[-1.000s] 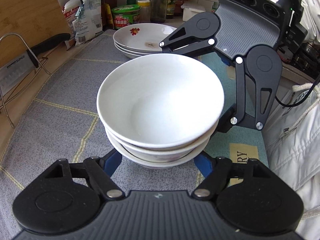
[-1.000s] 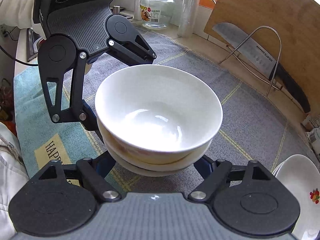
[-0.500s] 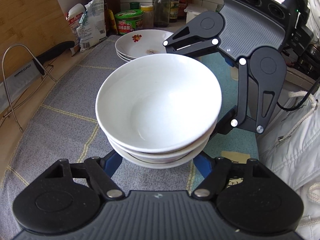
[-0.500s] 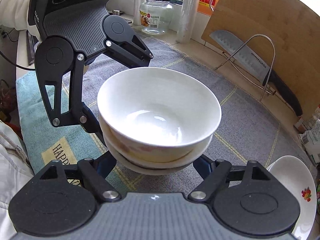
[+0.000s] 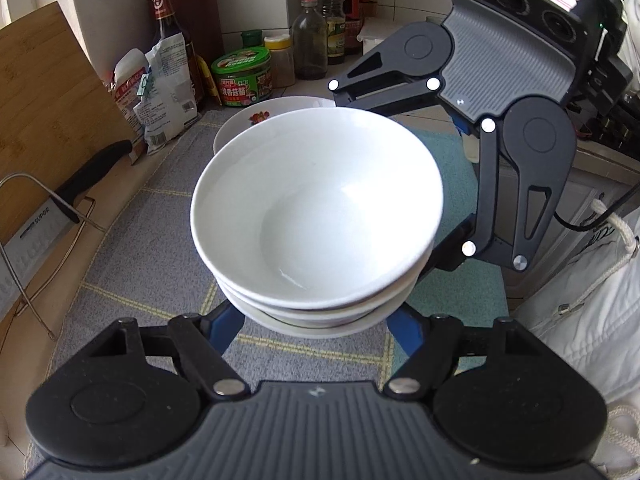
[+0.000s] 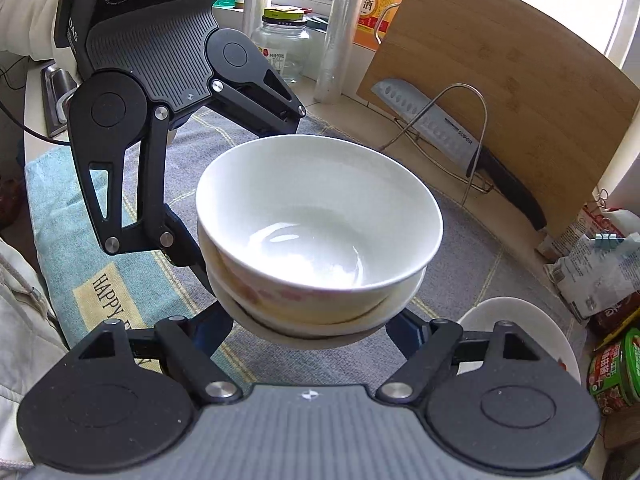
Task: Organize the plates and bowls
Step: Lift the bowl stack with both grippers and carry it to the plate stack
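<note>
Bowl stack — between both tongs

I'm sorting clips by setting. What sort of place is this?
Most likely a home kitchen counter. Sauce bottles and a green-lidded jar stand along a tiled wall, and a cleaver rests in a wire rack against a wooden cutting board.

"SUPOR" on the cleaver blade; "HAPPY" on the teal mat.
</note>
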`<state>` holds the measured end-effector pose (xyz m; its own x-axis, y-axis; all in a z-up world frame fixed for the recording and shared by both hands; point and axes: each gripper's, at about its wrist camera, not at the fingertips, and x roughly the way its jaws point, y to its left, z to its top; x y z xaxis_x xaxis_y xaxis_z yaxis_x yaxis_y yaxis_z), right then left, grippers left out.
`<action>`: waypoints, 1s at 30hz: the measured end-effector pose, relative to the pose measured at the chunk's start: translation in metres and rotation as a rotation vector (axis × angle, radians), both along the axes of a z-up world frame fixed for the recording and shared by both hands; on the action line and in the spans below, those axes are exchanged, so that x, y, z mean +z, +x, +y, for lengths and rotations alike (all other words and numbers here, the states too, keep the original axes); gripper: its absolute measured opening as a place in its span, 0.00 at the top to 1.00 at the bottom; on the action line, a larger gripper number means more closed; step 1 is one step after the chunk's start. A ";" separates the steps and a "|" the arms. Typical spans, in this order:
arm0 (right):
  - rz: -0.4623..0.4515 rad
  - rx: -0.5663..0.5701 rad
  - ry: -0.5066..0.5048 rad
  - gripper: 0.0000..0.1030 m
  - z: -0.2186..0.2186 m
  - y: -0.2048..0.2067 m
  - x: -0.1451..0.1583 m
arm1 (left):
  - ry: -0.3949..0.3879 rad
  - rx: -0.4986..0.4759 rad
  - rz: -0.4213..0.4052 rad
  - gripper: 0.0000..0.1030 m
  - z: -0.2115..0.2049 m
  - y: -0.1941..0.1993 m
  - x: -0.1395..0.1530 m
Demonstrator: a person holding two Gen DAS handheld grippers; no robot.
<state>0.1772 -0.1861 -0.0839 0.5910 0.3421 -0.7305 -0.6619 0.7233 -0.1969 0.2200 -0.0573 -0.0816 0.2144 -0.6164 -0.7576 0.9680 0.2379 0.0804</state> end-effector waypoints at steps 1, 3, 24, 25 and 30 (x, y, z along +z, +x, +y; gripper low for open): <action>-0.004 -0.008 -0.002 0.16 -0.005 0.000 0.001 | -0.002 -0.005 -0.005 0.25 -0.006 0.001 0.001; -0.013 -0.021 -0.008 0.16 -0.016 0.001 0.003 | -0.006 -0.018 -0.012 0.25 -0.018 0.004 0.004; -0.045 -0.165 -0.047 0.16 -0.129 0.029 -0.009 | -0.013 -0.058 -0.071 0.25 -0.140 0.046 -0.004; -0.044 -0.169 -0.045 0.16 -0.132 0.032 -0.010 | -0.011 -0.057 -0.071 0.25 -0.143 0.048 -0.005; -0.039 -0.181 -0.045 0.17 -0.142 0.041 -0.016 | -0.002 -0.052 -0.065 0.25 -0.154 0.057 -0.009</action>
